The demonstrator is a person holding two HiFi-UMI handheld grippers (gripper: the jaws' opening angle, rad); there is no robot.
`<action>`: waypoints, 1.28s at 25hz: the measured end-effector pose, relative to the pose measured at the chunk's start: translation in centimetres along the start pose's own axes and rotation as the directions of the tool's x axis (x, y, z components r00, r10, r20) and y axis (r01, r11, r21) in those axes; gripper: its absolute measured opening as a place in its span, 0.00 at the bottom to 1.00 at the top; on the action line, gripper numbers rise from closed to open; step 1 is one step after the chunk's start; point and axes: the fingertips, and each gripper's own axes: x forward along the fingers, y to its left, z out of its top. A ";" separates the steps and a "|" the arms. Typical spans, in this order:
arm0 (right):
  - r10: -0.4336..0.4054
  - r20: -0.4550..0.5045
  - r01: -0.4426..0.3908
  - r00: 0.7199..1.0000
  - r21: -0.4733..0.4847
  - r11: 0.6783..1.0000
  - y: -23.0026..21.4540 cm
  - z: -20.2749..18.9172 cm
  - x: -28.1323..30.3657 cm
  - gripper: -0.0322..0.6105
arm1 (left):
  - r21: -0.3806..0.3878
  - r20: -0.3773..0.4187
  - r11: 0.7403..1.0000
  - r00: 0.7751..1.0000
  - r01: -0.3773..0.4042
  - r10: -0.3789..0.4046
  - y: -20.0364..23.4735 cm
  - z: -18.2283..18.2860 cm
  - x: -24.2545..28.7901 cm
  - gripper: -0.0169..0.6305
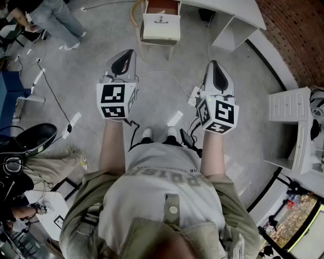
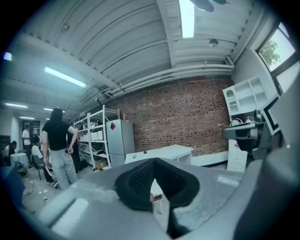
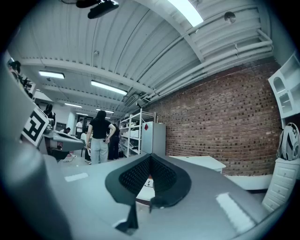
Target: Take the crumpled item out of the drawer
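Note:
Both grippers are held out at waist height over the grey floor, and both point at a small white drawer stand (image 1: 161,26) a few steps ahead. Its top drawer (image 1: 163,6) is pulled open and shows a reddish-brown inside; I cannot make out any crumpled item in it. My left gripper (image 1: 124,56) is shut with nothing between its jaws. My right gripper (image 1: 215,67) is likewise shut and holds nothing. In the left gripper view the black pads (image 2: 136,180) meet at the tip of the left gripper (image 2: 153,163), and a sliver of the stand (image 2: 158,202) shows below. The right gripper (image 3: 150,158) looks the same.
A white desk (image 1: 230,15) stands beyond the stand at the right, and a white drawer unit (image 1: 289,107) is by the brick wall (image 1: 298,30). Cables (image 1: 167,76) trail over the floor. A person (image 1: 58,17) stands at the far left; a black chair (image 1: 31,139) is at my left.

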 end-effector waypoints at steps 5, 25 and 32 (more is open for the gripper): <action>0.002 0.001 -0.002 1.000 0.000 1.000 -1.0 0.3 0.0 0.05 | 0.000 -0.005 1.000 1.000 -0.001 0.001 -0.7 0.5 0.5 0.04; 0.125 0.051 -0.130 0.991 0.106 0.986 -8.1 -0.5 4.0 0.31 | -0.069 0.028 0.986 0.987 -0.153 0.156 -3.3 0.8 4.5 0.09; 0.150 0.024 -0.152 0.988 0.108 0.983 -7.9 -1.8 7.4 0.50 | -0.098 -0.001 0.979 0.984 -0.179 0.180 -1.0 -0.5 5.3 0.51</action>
